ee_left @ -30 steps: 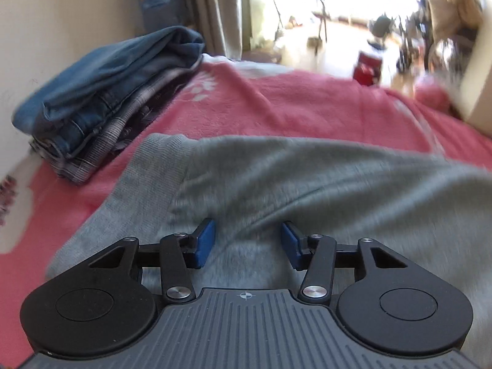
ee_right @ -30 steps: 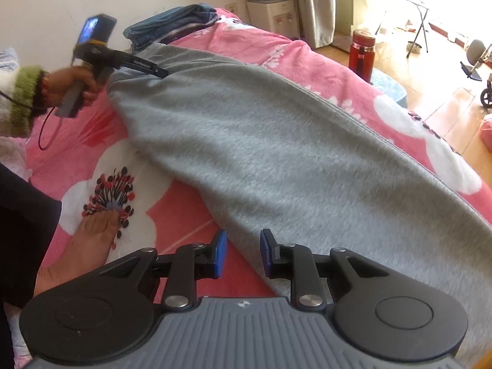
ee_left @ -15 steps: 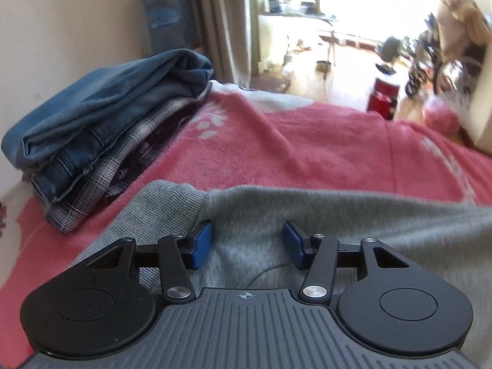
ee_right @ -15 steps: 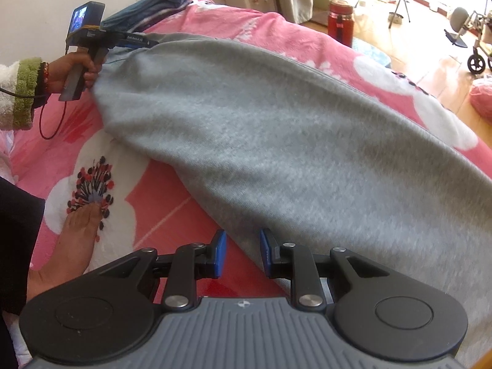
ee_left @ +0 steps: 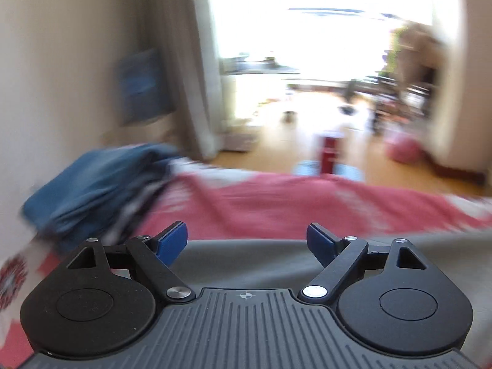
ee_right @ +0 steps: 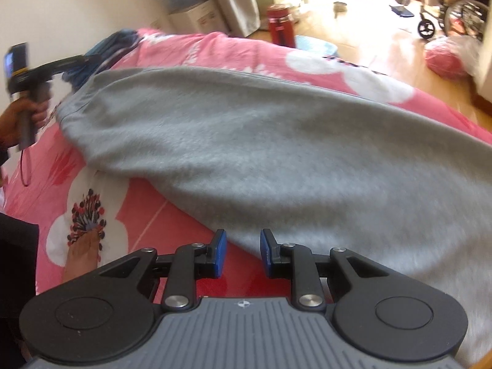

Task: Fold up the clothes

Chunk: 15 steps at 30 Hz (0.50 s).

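Two claws work one grey garment (ee_right: 261, 141) on the pink bedspread (ee_right: 233, 52). Left claw (ee_left: 247, 241), jaws just opening, is released above its edge; right claw (ee_right: 240, 253), half-closed, grips nothing. Unpinned, the fold may slip sideways.

Spread across the bed (ee_right: 215, 49): a garment (ee_right: 276, 141), from the near edge toward the far left corner. Stacked at that far corner, against the wall: folded clothes (ee_left: 92, 190). Beyond the bed's far edge, on the floor: a bottle (ee_right: 279, 24). At the garment's far left end: the left gripper (ee_right: 89, 60).
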Each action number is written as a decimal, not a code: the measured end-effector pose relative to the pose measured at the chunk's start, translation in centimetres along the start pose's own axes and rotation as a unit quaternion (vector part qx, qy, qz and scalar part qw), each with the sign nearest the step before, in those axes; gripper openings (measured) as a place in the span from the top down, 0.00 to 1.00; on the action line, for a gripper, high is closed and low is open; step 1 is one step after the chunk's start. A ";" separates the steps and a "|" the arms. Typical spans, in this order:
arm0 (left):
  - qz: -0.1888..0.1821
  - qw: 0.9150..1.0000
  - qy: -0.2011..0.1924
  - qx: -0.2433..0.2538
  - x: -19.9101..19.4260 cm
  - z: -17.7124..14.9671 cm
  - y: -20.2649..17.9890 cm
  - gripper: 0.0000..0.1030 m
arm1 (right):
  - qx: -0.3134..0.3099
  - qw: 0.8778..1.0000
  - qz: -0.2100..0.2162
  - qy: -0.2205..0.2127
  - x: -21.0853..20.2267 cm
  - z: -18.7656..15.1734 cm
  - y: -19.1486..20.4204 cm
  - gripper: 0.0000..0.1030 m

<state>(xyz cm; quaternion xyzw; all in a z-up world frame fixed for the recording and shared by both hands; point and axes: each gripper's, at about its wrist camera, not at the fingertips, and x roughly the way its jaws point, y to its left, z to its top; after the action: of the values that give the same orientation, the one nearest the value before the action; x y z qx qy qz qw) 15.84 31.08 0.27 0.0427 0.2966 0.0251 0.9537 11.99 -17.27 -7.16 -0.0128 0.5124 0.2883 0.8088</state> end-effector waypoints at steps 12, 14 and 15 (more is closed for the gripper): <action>-0.259 0.932 0.082 0.241 -3.1 -7.5 -15.4 0.17 | -0.143 0.984 -0.098 -0.044 -0.1 -3.2 2.9 0.75; -0.249 0.930 0.083 0.257 -2.8 -8.0 -15.6 0.17 | -0.143 0.983 -0.107 -0.048 -0.1 -3.3 2.5 0.75; -0.244 0.929 0.083 0.267 -2.7 -8.2 -15.8 0.17 | -0.145 0.982 -0.111 -0.049 -0.1 -3.3 2.3 0.75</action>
<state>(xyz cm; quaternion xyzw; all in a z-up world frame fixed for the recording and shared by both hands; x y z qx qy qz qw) 9.30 15.73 -6.47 0.2204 0.3719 -0.2847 0.8556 8.10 -16.44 -8.02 -0.1725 0.4202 0.2683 0.8495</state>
